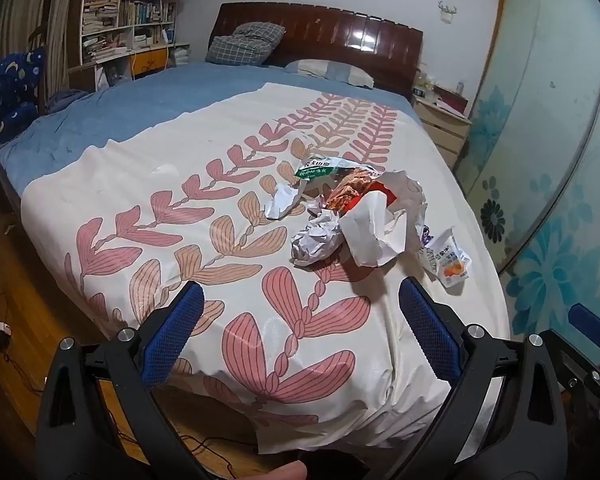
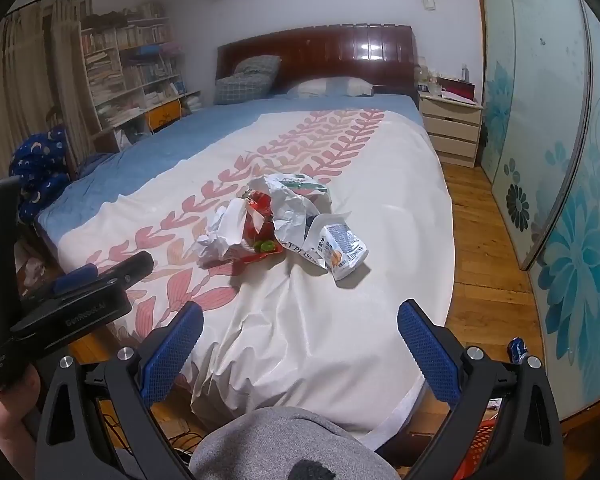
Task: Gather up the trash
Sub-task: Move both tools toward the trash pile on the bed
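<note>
A bed (image 1: 112,184) covered by a leaf-patterned white sheet (image 2: 340,312) is seen in a bedroom, bounded by a bookshelf (image 1: 128,8) and sliding wardrobe doors (image 2: 560,160). A trash pile (image 1: 352,216) is heaped mid-sheet. Left gripper (image 1: 300,320) and right gripper (image 2: 300,328) are held short of it, jaws spread, empty.

We are listing the crumpled paper ball (image 1: 314,244), looking matt and creased; the white paper bag (image 1: 374,236), looking dull and folded; the snack wrappers (image 2: 342,250), looking like glossy printed plastic. We are noting the bedspread (image 1: 204,216) as smooth printed cloth, the headboard (image 1: 340,36) as dark lacquered wood catching glare, the floor (image 2: 488,240) as shiny wooden boards. The left gripper (image 1: 300,332) and right gripper (image 2: 300,336) are showing matt black plastic frames, blue textured finger pads (image 2: 172,348) and bright metal bolts.
</note>
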{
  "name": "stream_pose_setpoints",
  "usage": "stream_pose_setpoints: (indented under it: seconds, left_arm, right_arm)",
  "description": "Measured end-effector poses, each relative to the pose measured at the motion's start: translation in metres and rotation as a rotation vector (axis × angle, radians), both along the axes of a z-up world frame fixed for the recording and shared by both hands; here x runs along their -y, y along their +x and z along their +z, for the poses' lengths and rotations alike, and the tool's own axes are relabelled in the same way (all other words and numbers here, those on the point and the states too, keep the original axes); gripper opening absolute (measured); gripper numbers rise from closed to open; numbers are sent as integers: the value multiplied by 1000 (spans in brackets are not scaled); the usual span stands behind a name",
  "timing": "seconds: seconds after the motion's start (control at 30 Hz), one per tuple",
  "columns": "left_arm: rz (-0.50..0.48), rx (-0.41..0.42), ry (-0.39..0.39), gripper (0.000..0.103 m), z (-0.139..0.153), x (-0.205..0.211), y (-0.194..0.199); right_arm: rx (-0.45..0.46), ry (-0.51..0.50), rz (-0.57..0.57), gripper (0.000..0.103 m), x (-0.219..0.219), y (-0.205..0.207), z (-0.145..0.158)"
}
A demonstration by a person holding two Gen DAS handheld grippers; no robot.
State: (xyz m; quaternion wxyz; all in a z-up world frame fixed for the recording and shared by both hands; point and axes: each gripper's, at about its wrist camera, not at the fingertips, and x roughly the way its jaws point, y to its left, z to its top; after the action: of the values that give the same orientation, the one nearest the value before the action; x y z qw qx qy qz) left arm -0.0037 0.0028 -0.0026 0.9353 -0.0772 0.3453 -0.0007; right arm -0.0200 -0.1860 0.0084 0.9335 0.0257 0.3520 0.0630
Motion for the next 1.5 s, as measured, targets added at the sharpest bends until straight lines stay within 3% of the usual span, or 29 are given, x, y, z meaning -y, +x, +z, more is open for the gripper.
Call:
stream_pose_setpoints:
  seconds: [0.93, 1.13, 1.3, 1.5]
  left_arm:
    - [-3, 0, -26, 97, -1, -1, 0]
    - [-13, -15, -92, 97, -3, -7, 3]
    - [-59, -16, -216, 97, -8, -2, 26]
    - [-116, -58, -228, 97, -23, 33, 76]
  right_arm:
    - [-4, 21, -5, 96, 3, 4, -3]
    - [-17, 87, -10, 96, 12, 6, -4]
    - [-25, 122, -13, 96, 17, 7, -4]
    - [-38, 144, -17, 96, 21, 9, -4]
